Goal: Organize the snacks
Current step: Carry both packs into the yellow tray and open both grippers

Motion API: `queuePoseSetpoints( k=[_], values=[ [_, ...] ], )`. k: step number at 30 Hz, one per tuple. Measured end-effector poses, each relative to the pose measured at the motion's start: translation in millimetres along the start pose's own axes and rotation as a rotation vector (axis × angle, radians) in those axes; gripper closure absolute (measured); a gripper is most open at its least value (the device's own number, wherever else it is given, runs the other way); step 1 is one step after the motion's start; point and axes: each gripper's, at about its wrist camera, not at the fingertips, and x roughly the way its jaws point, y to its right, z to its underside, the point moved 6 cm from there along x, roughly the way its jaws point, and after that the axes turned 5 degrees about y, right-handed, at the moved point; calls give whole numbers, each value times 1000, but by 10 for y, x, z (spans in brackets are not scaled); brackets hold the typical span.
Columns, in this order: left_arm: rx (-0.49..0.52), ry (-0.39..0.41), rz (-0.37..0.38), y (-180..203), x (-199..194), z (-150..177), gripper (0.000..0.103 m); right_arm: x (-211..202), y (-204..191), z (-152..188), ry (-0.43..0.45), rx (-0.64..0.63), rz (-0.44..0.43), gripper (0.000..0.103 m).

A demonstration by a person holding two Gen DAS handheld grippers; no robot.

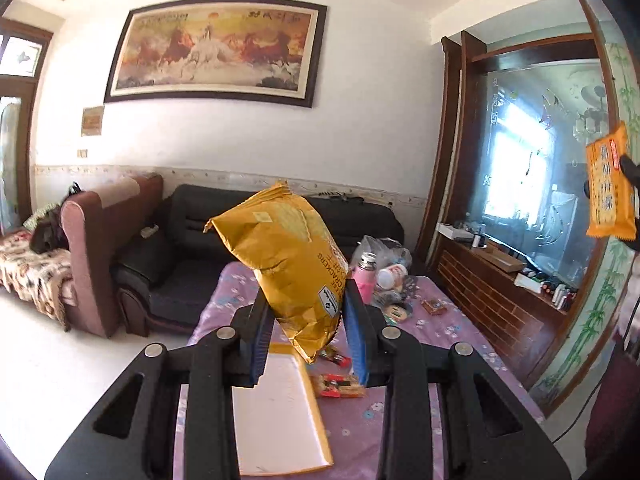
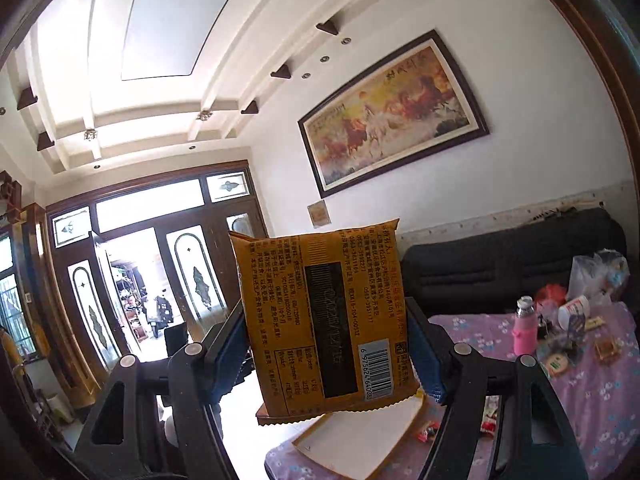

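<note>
- Left gripper [image 1: 306, 322]: jaws nearly closed, blue pads pinching the lower end of a crinkled golden-yellow foil cracker bag [image 1: 286, 256]. The bag is in the air over the table with the purple flowered cloth [image 1: 452, 336], above its near half.
- Long axis of that bag is tilted: lower end between the pads, crimped top end up and to the left in the left wrist view. Readable print runs sideways along the bag: "…CKERS"; the rest is too creased to read.
- Right gripper [image 2: 332, 354]: jaws wide, clamped on both side edges of a flat orange-yellow rectangular snack packet [image 2: 320, 316], held in the air above the table's near edge.
- Long axis of the packet is near upright, leaning slightly left; back face toward the camera. There is a black panel down the middle, columns of Chinese print, and a barcode at lower right starting "6 975624".
- Below both, on the cloth: an open shallow white tray with a yellow rim [image 1: 316, 396], with small red-wrapped snacks [image 1: 338, 385] just beside it.
</note>
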Motion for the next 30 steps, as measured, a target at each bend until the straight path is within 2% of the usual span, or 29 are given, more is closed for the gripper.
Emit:
queuePoseSetpoints(
  k=[3, 6, 9, 12, 15, 17, 20, 23, 25, 30],
  values=[
    [76, 29, -81, -94, -68, -199, 72, 271, -162, -267, -9, -16, -6, 31],
    [89, 14, -117, -220, 33, -146, 72, 711, -172, -152, -68, -20, -7, 31],
    [69, -45, -125, -383, 241, 184, 72, 1303, 0, 463, -185, 6, -14, 31],
    [59, -130, -156, -536, 587, 698, 72, 1837, 274, 1366, -315, 44, -6, 31],
    [34, -251, -192, -743, 1029, 1390, 72, 2343, 540, 2363, -452, 78, 22, 31],
    [-21, -349, -193, -884, 1332, 1832, 72, 2604, 741, 2954, -540, 101, 48, 31],
    [-56, -456, -236, -1106, 1710, 2370, 72, 2932, 950, 3732, -668, 91, 81, 31],
    [-92, -546, -248, -1217, 1982, 2693, 72, 3165, 1124, 4282, -752, 69, 107, 31],
    [-85, -581, -270, -1248, 2089, 2790, 72, 3266, 1193, 4499, -784, 84, 109, 31],
    [-102, -637, -302, -1381, 2217, 2903, 72, 3467, 1248, 4696, -813, 56, 131, 31]
  ],
)
